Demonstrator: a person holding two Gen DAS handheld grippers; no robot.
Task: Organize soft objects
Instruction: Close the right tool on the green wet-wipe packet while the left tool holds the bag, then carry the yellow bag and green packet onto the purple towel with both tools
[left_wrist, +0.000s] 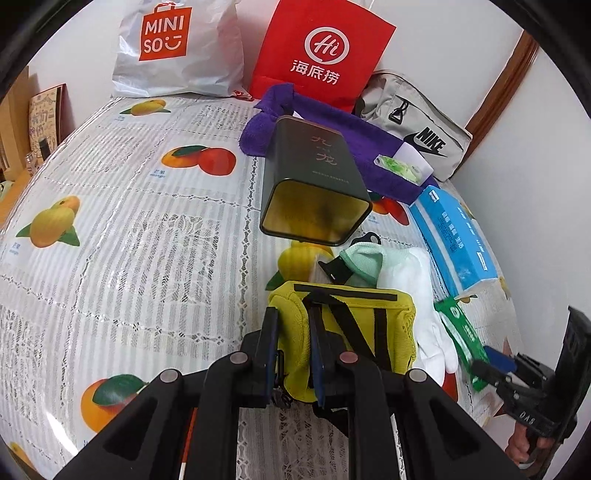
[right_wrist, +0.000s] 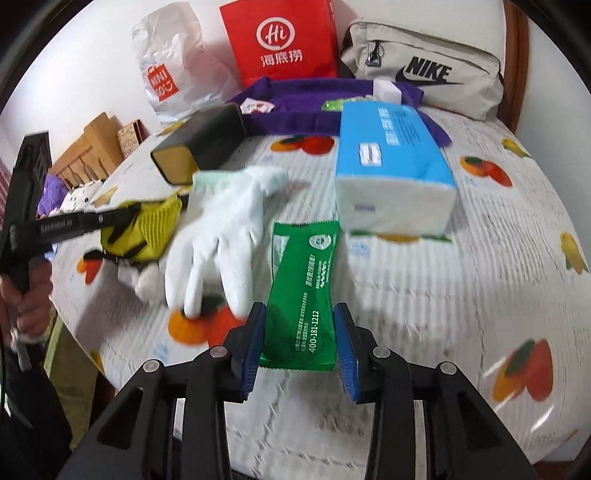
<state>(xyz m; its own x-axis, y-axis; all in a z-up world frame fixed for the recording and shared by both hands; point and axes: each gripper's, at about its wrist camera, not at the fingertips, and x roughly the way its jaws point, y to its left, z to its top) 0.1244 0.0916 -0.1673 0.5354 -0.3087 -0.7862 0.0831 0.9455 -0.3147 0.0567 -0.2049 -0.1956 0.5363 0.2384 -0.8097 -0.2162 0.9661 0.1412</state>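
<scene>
The left tongs (left_wrist: 293, 350) pinch the near edge of the yellow mesh pouch (left_wrist: 343, 328), which lies on the desk (left_wrist: 147, 258) by the white glove (right_wrist: 218, 236). The right tongs (right_wrist: 299, 347) are wide, one finger on each side of the green wipes pack (right_wrist: 304, 291), maybe not touching it yet, as that view is blurry. Squeeze gently in the middle so the soft pack does not slip out
</scene>
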